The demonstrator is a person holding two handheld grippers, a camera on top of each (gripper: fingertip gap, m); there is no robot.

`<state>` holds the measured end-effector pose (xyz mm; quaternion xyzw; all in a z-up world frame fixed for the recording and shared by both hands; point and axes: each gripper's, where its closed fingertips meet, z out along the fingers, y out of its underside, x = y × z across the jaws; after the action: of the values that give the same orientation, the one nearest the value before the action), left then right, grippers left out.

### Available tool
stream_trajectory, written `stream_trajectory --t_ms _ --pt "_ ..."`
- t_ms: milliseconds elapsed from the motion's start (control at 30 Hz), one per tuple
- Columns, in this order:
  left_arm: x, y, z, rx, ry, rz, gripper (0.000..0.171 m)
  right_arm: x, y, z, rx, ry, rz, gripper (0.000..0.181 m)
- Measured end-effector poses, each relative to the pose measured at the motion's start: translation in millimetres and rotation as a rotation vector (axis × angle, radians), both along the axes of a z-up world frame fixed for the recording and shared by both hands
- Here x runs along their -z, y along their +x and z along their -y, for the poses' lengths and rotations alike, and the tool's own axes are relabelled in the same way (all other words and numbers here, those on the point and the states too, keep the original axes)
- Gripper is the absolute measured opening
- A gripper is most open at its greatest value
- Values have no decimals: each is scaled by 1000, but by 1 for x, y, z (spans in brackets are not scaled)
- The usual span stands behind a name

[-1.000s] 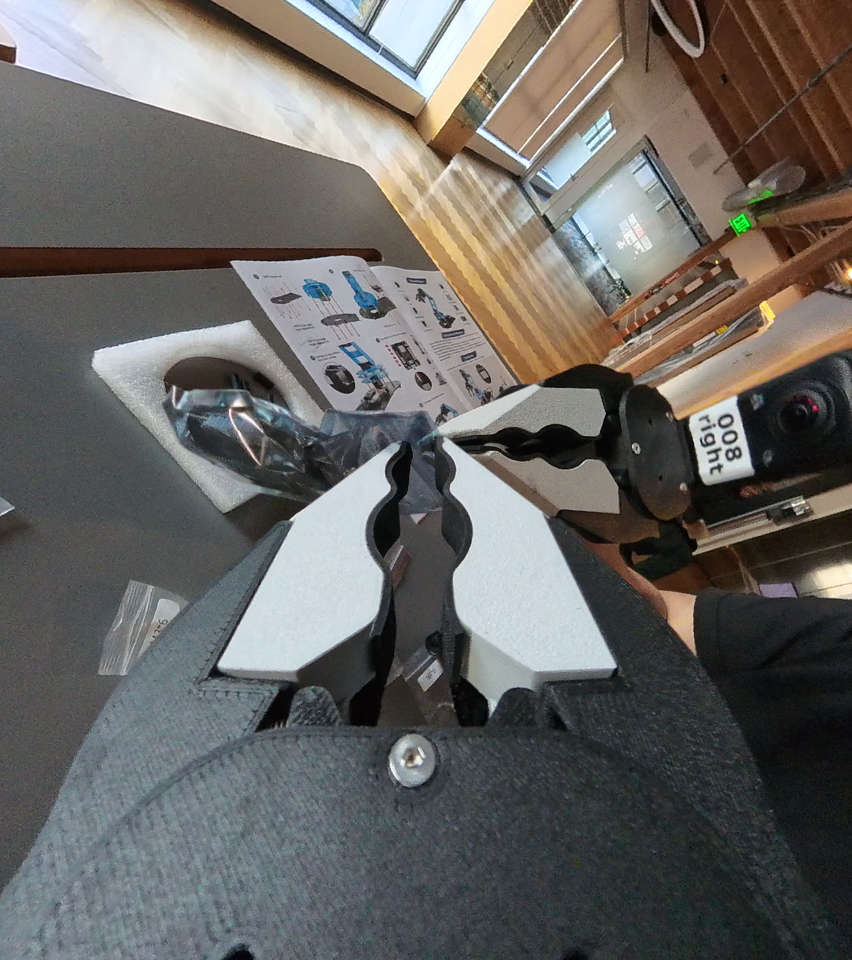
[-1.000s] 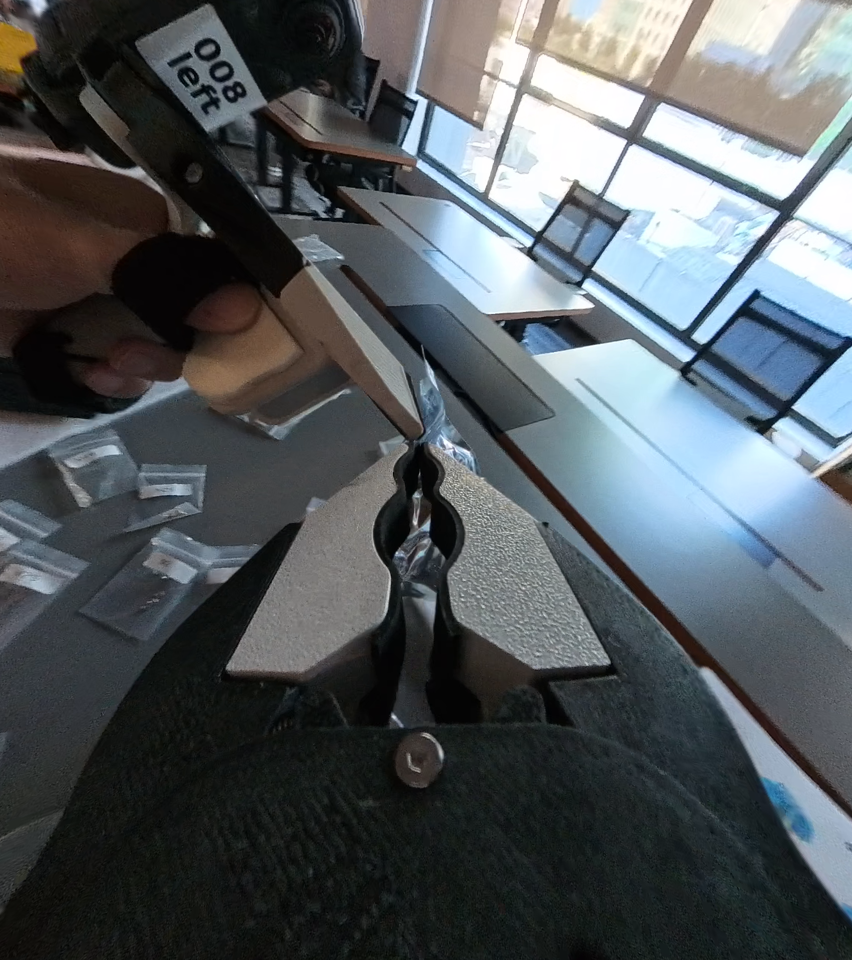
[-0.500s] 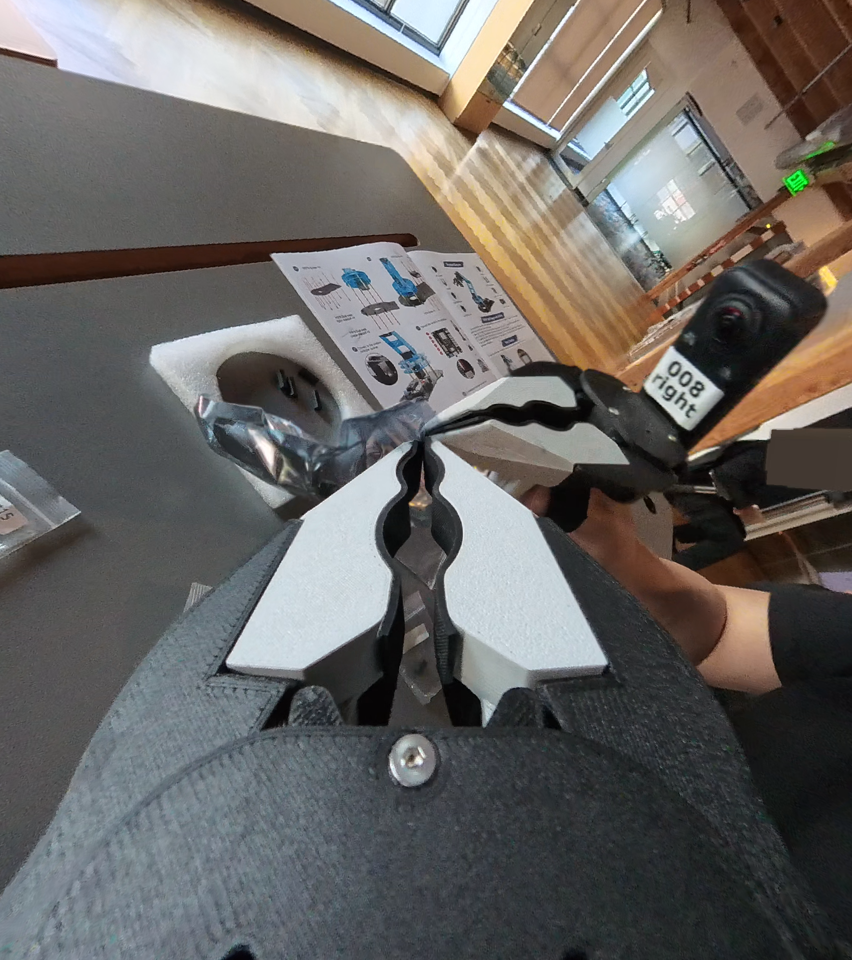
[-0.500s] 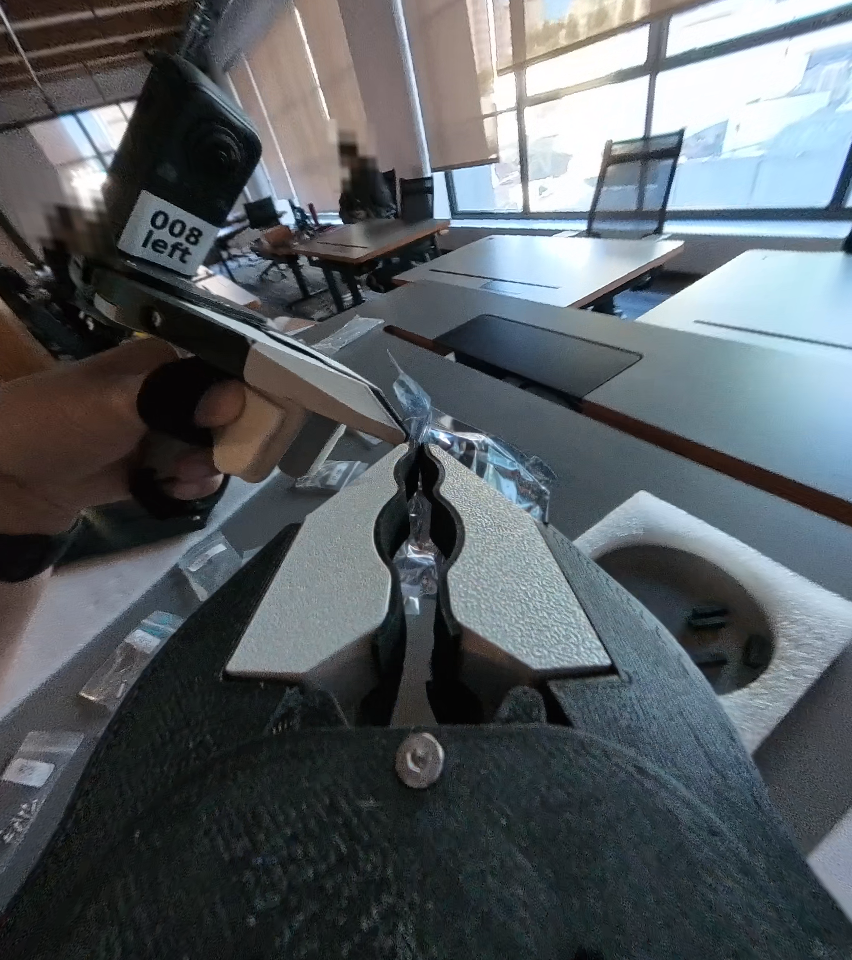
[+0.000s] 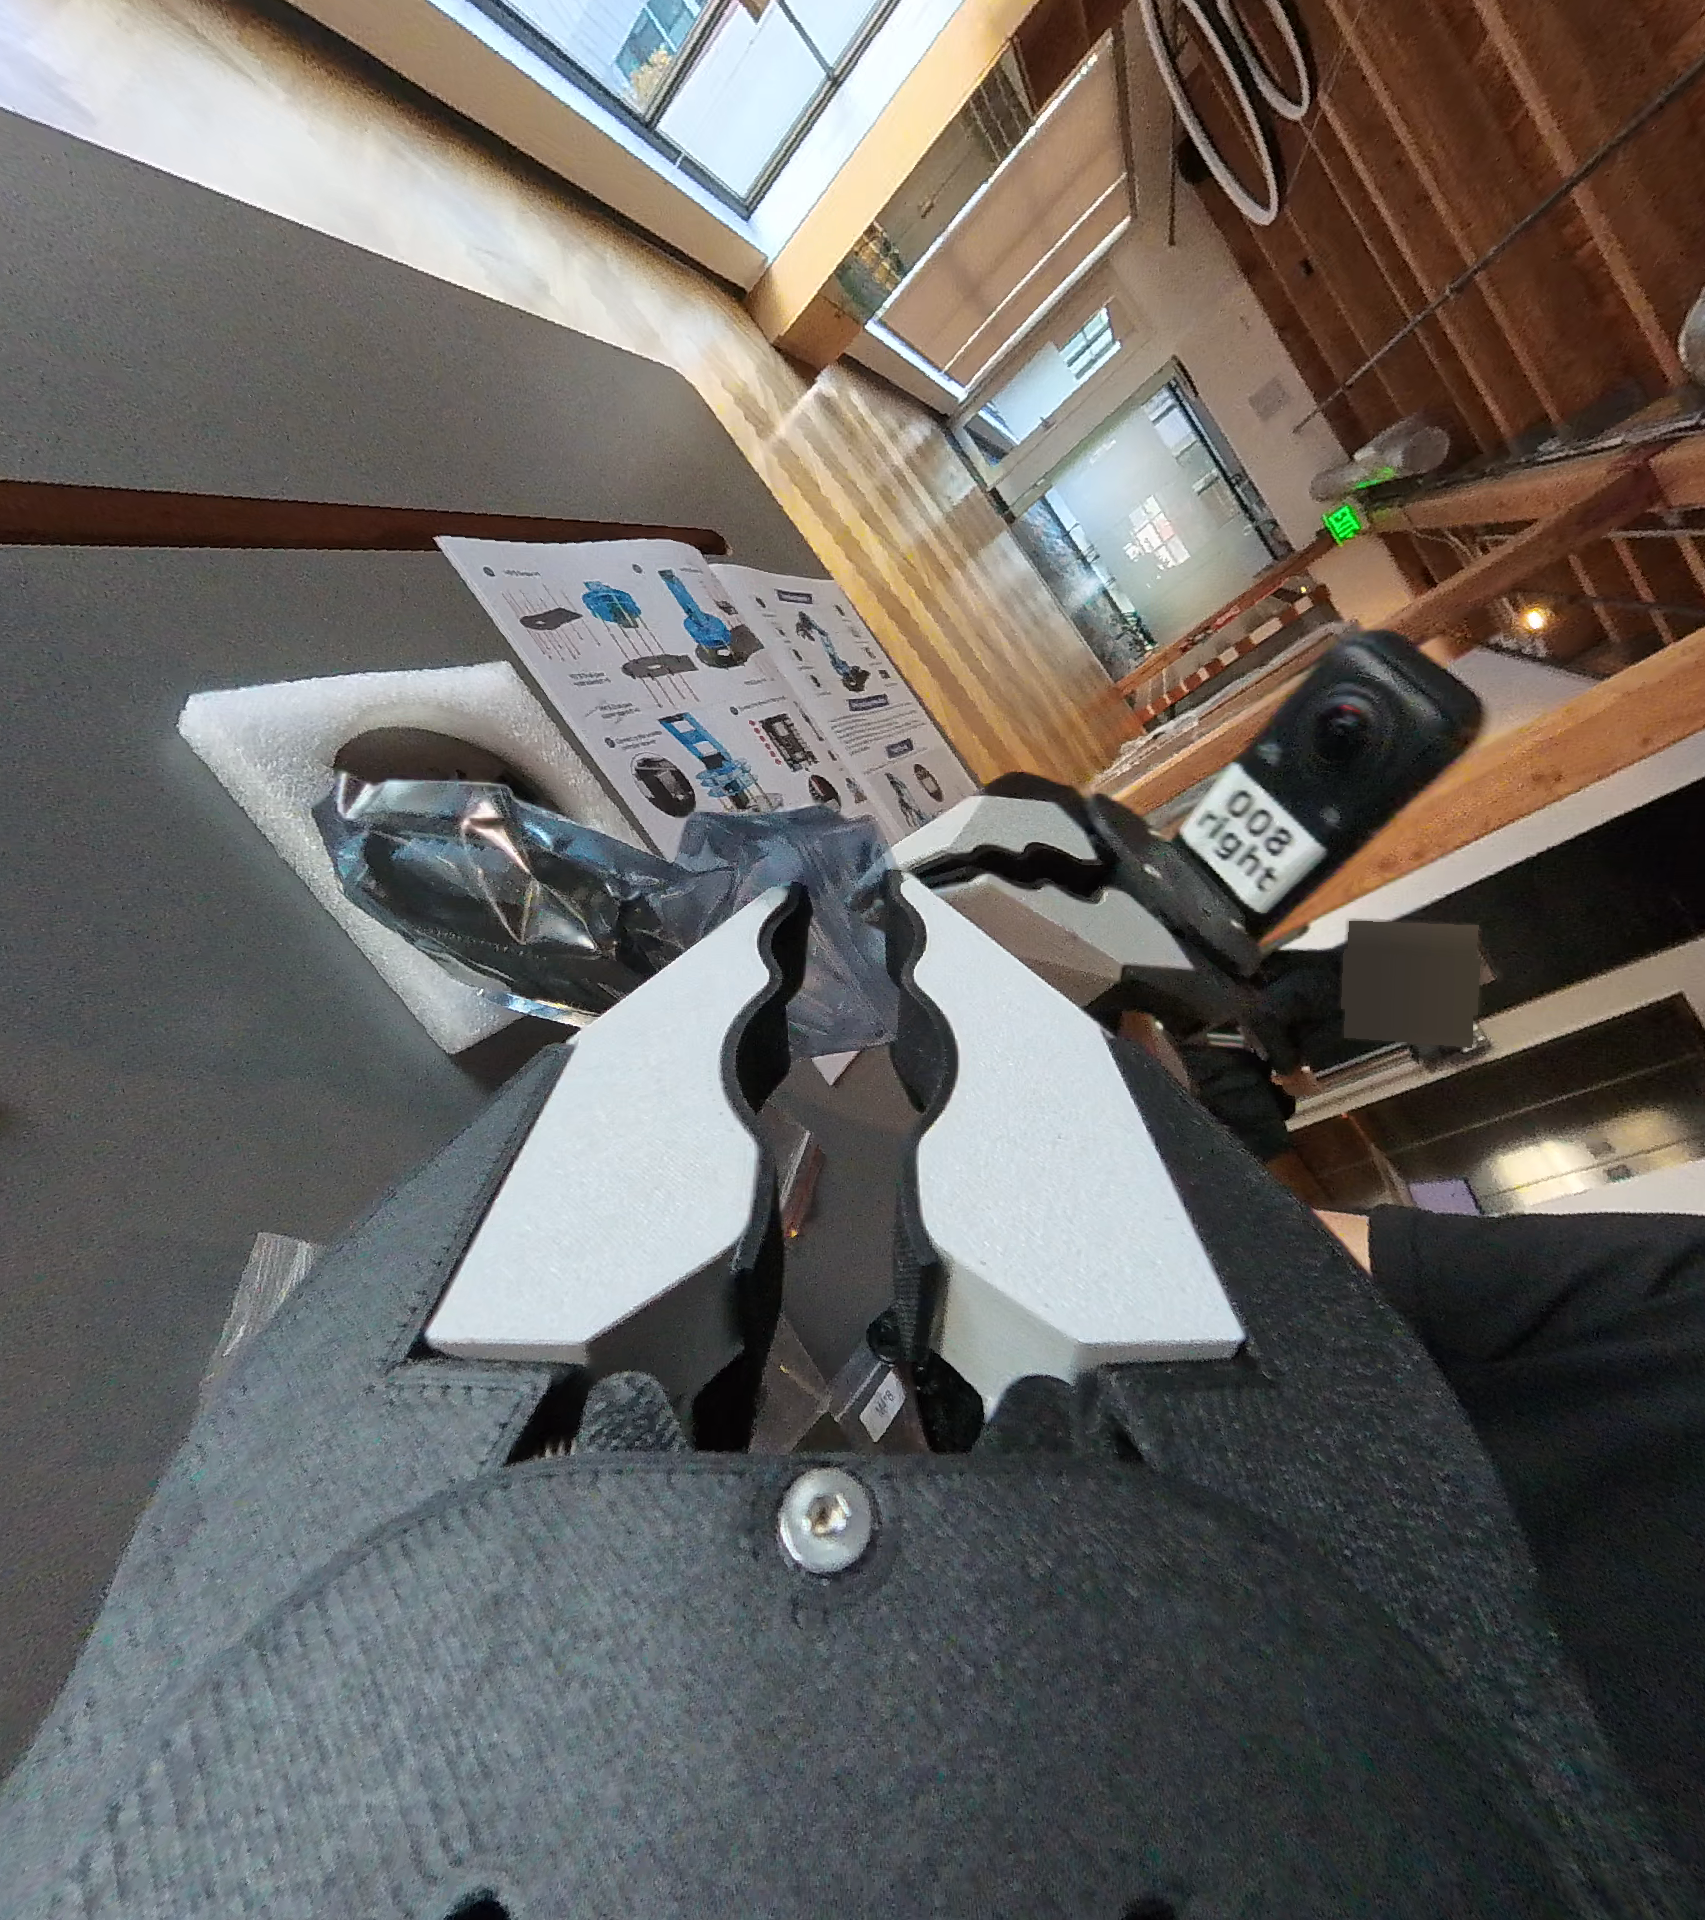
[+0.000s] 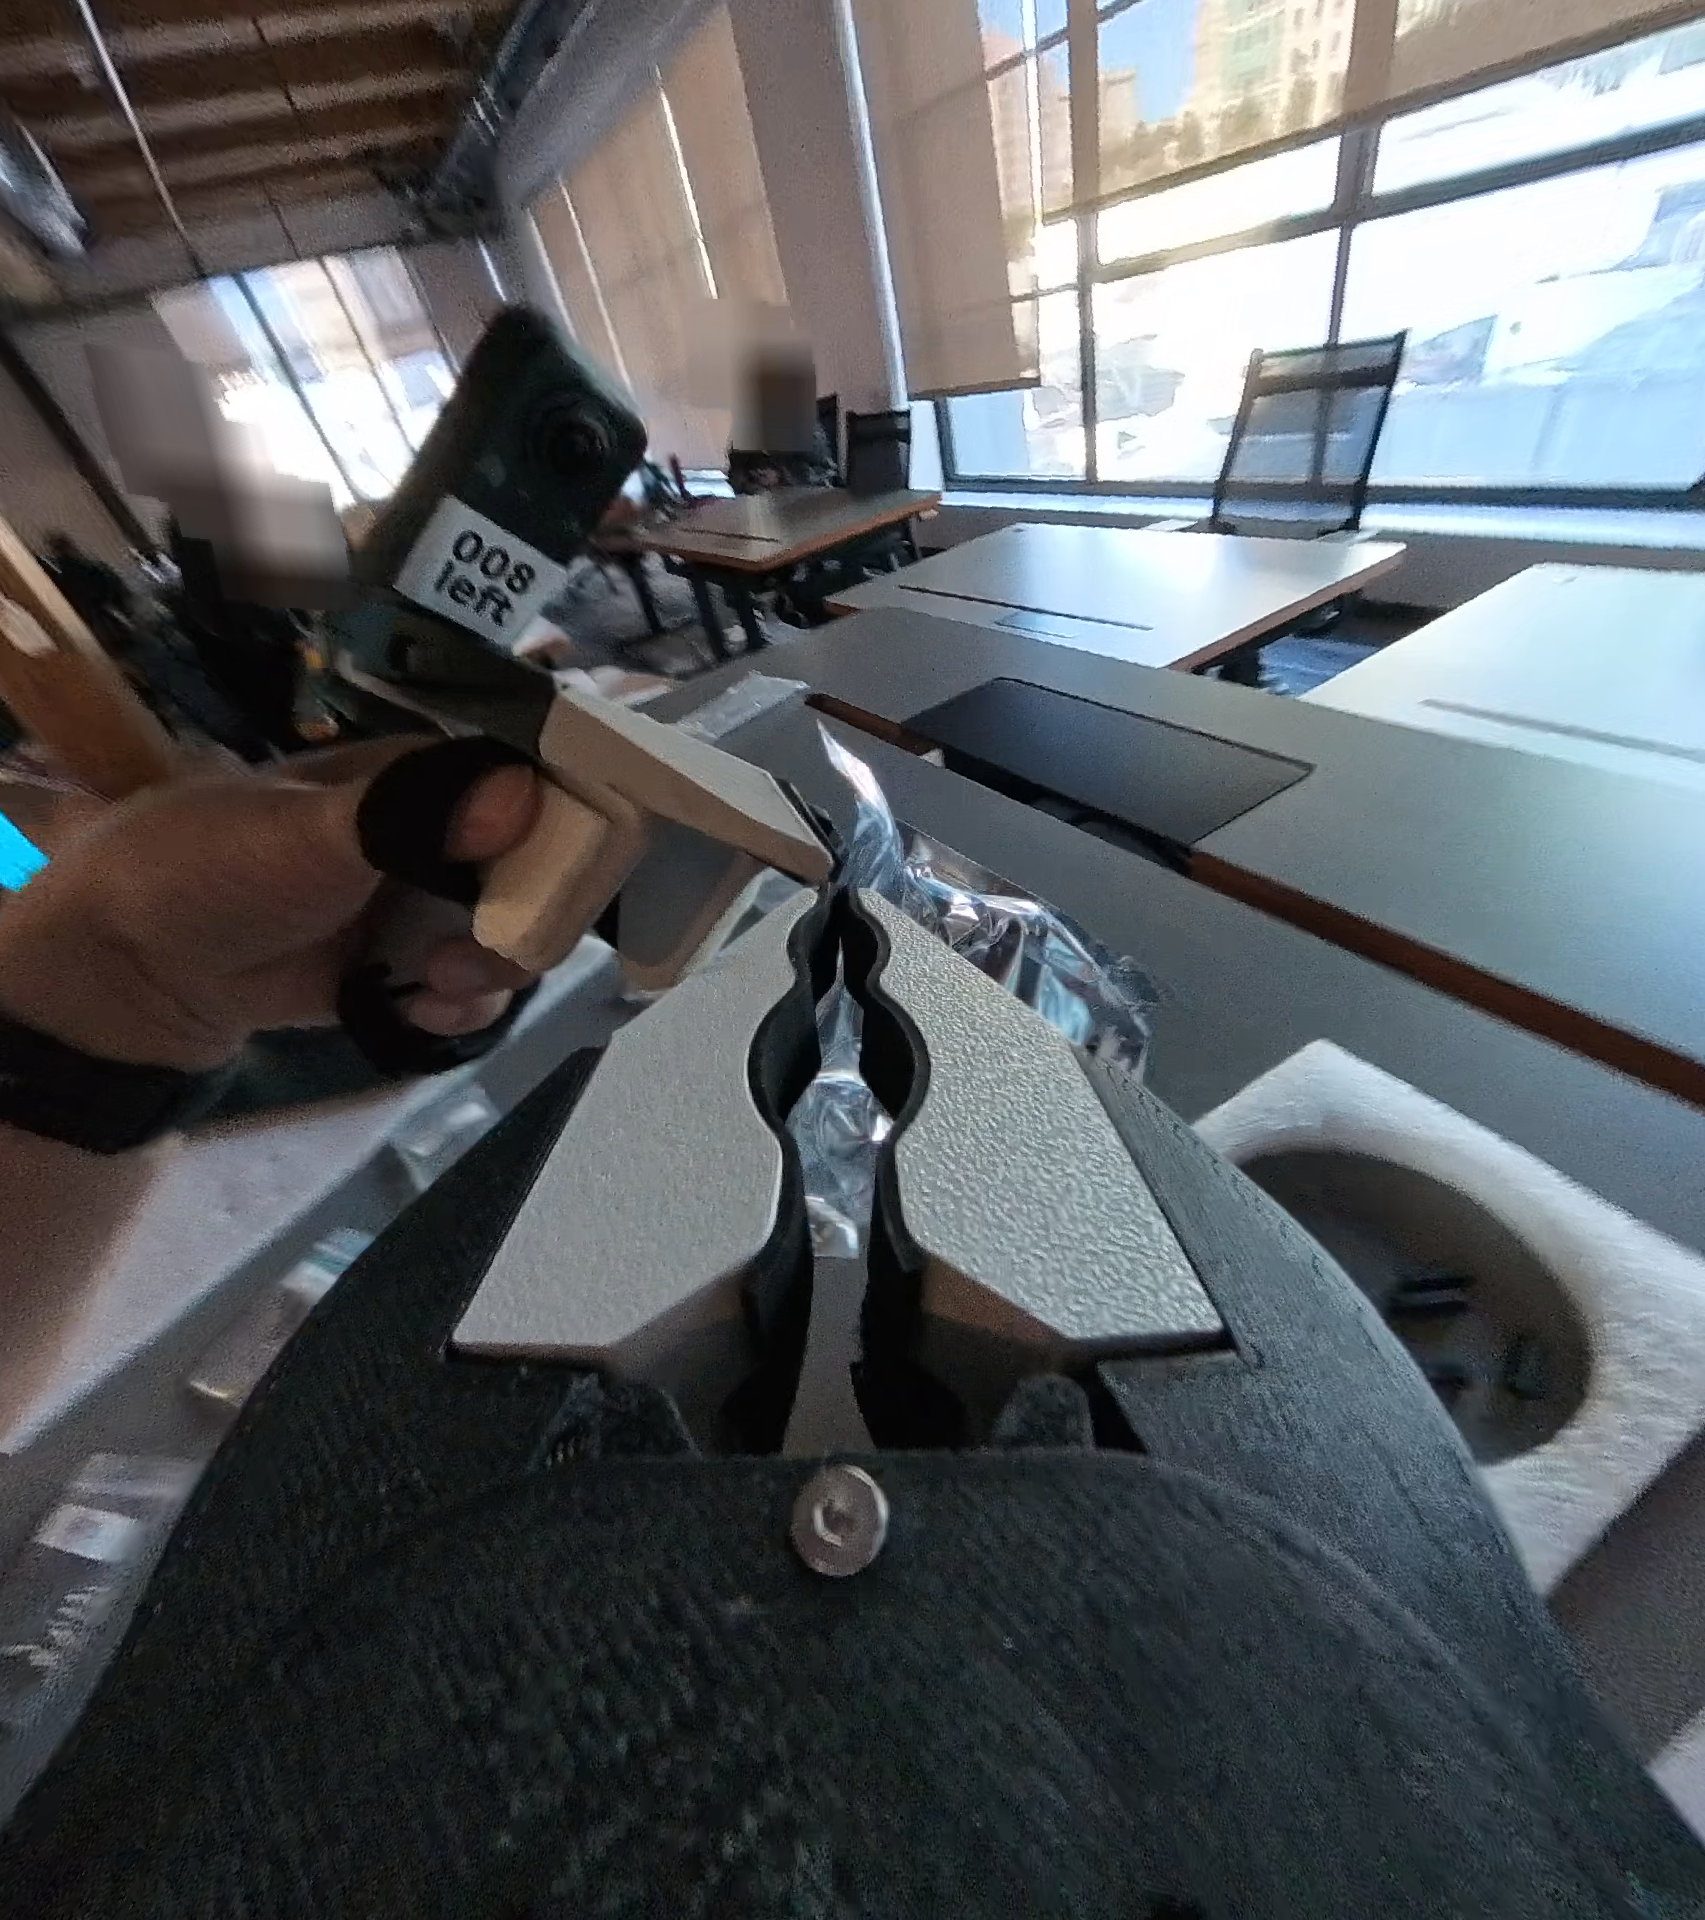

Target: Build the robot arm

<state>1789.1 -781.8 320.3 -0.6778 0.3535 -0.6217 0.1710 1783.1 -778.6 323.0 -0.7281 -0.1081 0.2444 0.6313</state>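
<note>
Between both grippers: bag [image 5: 536, 894], crinkly dark-silver film, far end looks to droop over the foam
Right gripper [image 6: 840, 904]: fingers almost closed, pinching the bag's edge
Left gripper [image 5: 843, 894]: narrow gap with film in it, honestly can't tell if it's really gripping
Foam [image 5: 308, 717]: white block with a round cutout, 10 o'clock from the left tips, sitting on the table [image 5: 100, 987]
Leaflet [image 5: 682, 665]: 12 o'clock, just beside the foam
Small bags [image 6: 89, 1527]: clear ones, 8 o'clock in the right view
Risk: film's slick, so with one weak pinch it could slide out; tugging opposite ways could rip it
</note>
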Motion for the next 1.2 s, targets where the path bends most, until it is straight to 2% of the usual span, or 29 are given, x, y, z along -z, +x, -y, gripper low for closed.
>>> stream_trajectory --t_ms 100,167,333,500,667,767,933,1200 --pt "1 0 -1 4 -19 9 12 2 1 -1 -27 -33 -122 0" --pt "1 -1 1 24 -19 17 3 2 2 -2 -25 -35 -132 0" --pt "-1 -1 2 31 10 25 0 0 2 -1 -27 -14 -107 0" --pt "1 0 2 9 213 -43 0 1 4 -1 -6 -24 -3 0" --pt "-3 12 -5 -138 443 -155 0 -5 19 -7 122 -24 225 0" --pt "-10 20 -18 -243 470 -181 0 -12 28 -18 227 -23 225 0" --pt "-16 22 -46 -420 521 -277 0 -17 31 -45 399 -36 356 0" --pt "-20 1 -67 -682 545 -254 0 -20 15 -63 513 -44 361 0"
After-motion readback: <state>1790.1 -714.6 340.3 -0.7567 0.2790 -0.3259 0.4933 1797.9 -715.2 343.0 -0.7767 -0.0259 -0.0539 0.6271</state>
